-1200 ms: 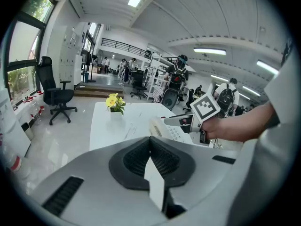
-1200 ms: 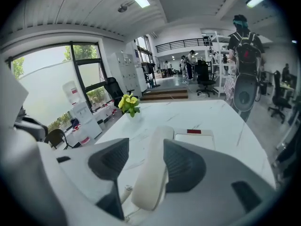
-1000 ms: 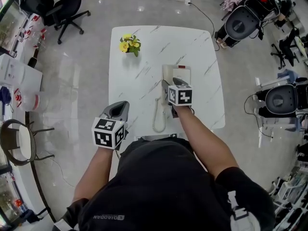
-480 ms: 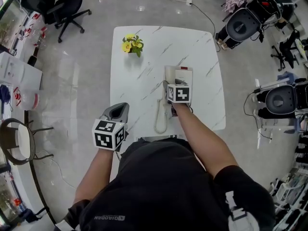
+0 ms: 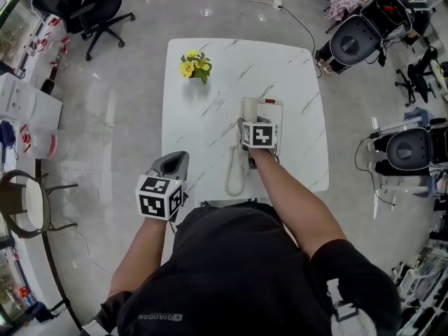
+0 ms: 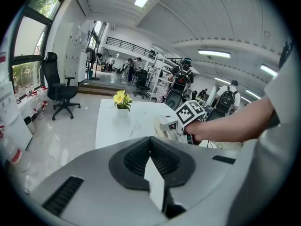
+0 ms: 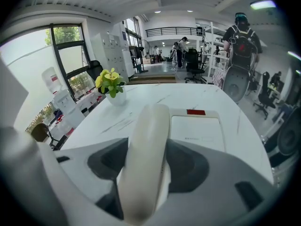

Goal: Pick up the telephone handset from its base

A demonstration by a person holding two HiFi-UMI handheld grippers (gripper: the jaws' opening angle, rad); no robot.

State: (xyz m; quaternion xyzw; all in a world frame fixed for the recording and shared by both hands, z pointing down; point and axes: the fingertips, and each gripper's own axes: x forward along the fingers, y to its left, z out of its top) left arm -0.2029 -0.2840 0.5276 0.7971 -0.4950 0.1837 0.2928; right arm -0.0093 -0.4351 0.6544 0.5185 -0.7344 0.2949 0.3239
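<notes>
Cream handset (image 7: 145,159), clasped in right gripper (image 5: 249,126)

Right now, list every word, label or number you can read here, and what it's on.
"QIAODAN": on the back of the black shirt.
Small print on the telephone base: too small to read.
Red label on that base: nothing legible.
Marker cubes: patterns only, no words.
</notes>
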